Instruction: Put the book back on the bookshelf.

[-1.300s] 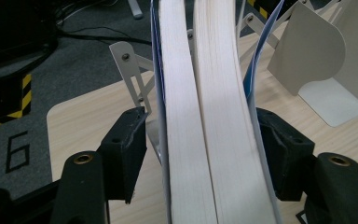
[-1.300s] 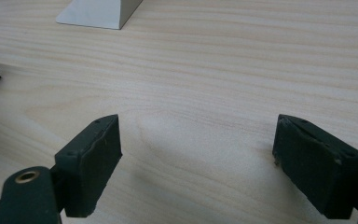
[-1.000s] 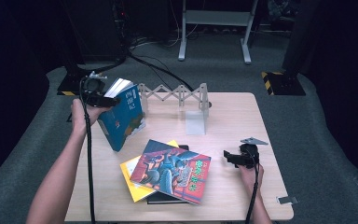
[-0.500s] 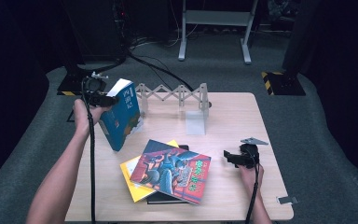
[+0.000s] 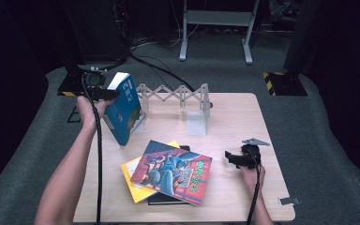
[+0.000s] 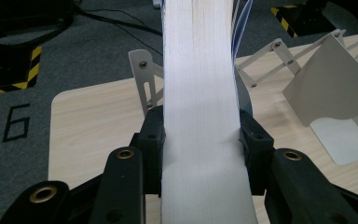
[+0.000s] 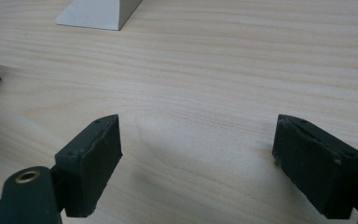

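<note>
A thick blue book (image 5: 124, 110) stands tilted on its lower corner at the table's left edge, next to the rack. My left gripper (image 5: 104, 93) is shut on its upper end. In the left gripper view both pads press the white page block (image 6: 200, 93), and the left gripper (image 6: 204, 135) has just been closing on it. My right gripper (image 5: 229, 158) rests low over the wood at the right, open. In its own view the right gripper (image 7: 198, 163) has only bare wood between its jaws.
A grey accordion book rack (image 5: 173, 96) with an upright end plate (image 5: 198, 117) spans the table's back. A stack of books lies at the front: a colourful cover (image 5: 173, 171) on a yellow book (image 5: 132, 185). The wooden table (image 5: 234, 117) stands on grey carpet.
The left hand and the blue book have shifted only slightly. The right gripper has kept still.
</note>
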Demonstrator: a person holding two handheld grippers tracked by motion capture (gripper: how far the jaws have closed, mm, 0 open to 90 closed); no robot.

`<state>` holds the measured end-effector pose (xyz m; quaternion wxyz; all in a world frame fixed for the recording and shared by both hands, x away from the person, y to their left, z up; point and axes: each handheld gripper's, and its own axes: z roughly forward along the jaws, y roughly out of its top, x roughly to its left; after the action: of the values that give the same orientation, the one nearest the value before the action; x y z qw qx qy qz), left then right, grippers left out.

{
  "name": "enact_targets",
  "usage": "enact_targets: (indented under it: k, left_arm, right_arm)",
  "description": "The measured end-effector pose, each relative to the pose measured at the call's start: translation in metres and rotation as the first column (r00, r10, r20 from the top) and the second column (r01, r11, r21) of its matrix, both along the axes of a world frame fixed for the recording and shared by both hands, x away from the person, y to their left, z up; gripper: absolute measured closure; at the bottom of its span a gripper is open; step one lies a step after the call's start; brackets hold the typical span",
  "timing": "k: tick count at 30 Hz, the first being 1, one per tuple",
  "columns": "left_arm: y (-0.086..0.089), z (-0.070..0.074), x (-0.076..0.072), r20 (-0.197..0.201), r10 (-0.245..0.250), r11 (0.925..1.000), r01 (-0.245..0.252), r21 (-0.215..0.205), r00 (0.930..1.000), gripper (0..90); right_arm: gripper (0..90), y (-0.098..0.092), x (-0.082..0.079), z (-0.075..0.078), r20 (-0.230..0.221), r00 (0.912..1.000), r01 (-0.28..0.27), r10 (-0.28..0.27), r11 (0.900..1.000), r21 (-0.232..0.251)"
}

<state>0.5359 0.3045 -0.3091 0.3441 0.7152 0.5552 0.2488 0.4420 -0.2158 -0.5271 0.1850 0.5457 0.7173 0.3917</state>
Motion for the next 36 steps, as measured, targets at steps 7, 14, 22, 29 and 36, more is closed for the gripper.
enact_targets:
  k: [7, 14, 22, 29, 36]
  left_arm:
    - [-0.008, 0.0, 0.009, 0.029, 0.07, 0.9973, -0.07, -0.021, 0.9971, 61.5]
    - [-0.009, -0.003, 0.015, 0.027, 0.16, 0.9863, -0.159, -0.046, 0.9868, 61.4]
    - [-0.005, -0.006, 0.017, 0.023, 0.223, 0.9736, -0.221, -0.056, 0.9746, 61.3]
    - [-0.007, -0.006, 0.024, 0.003, 0.245, 0.9692, -0.244, -0.031, 0.9696, 60.2]
    - [-0.006, -0.001, 0.022, 0.023, 0.249, 0.9686, -0.249, -0.002, 0.9683, 50.1]
  right_arm:
    - [14.8, 0.0, 0.0, 0.0, 0.0, 1.0, 0.001, -0.001, 1.0, 0.003]
    - [14.9, 0.0, 0.0, 0.0, 0.0, 1.0, 0.003, -0.003, 1.0, 0.003]
    - [14.9, 0.0, 0.0, 0.0, 0.0, 1.0, 0.0, 0.0, 1.0, 0.001]
    - [14.8, 0.0, 0.0, 0.0, -0.003, 1.0, 0.004, -0.004, 1.0, 0.003]
    - [14.8, 0.0, 0.0, 0.0, -0.001, 1.0, 0.003, -0.003, 1.0, 0.007]
